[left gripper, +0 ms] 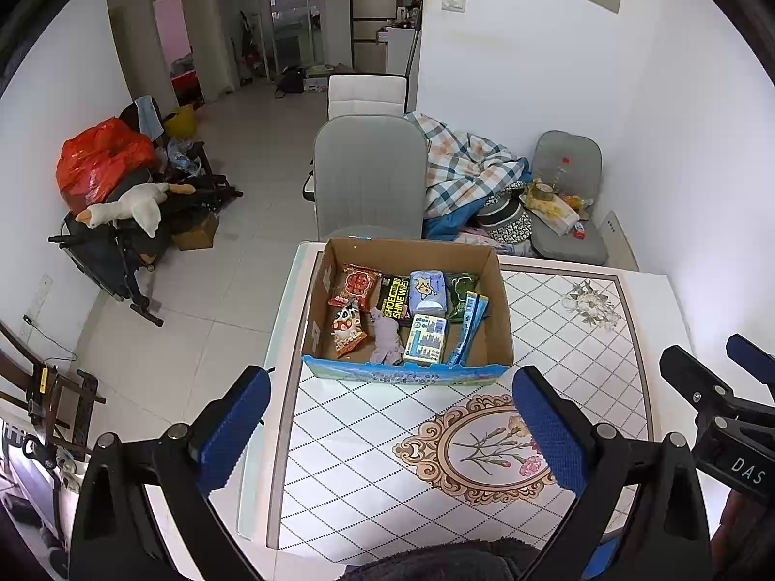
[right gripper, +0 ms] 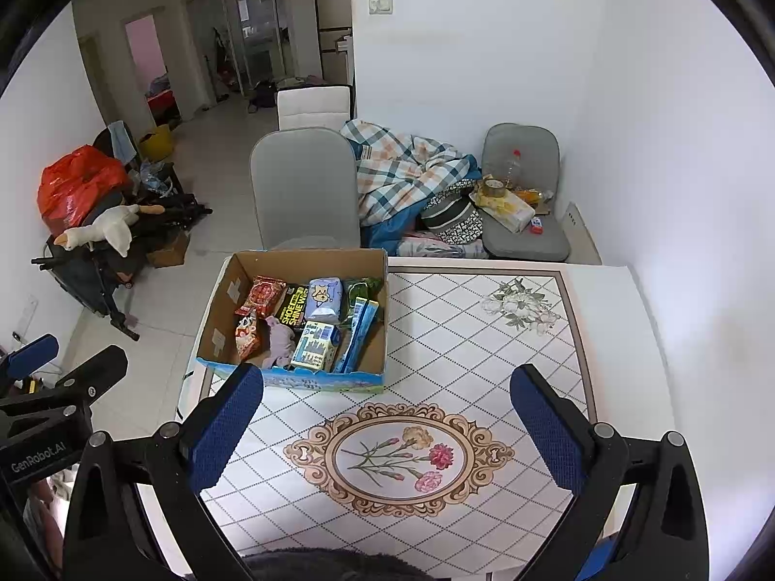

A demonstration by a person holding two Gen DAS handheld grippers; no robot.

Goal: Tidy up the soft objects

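A cardboard box stands on the patterned table's far left part; it also shows in the right wrist view. Inside lie several soft packs: a red snack bag, a black shoe-wipes pack, a pale blue tissue pack, a lilac cloth, a boxed pack and a blue tube pack. My left gripper is open and empty, held above the table in front of the box. My right gripper is open and empty, to the box's right front.
The table has a tiled pattern with a flower medallion. A grey chair stands behind the box. A plaid blanket and a cluttered seat lie beyond. A stroller with a plush goose stands at the left wall.
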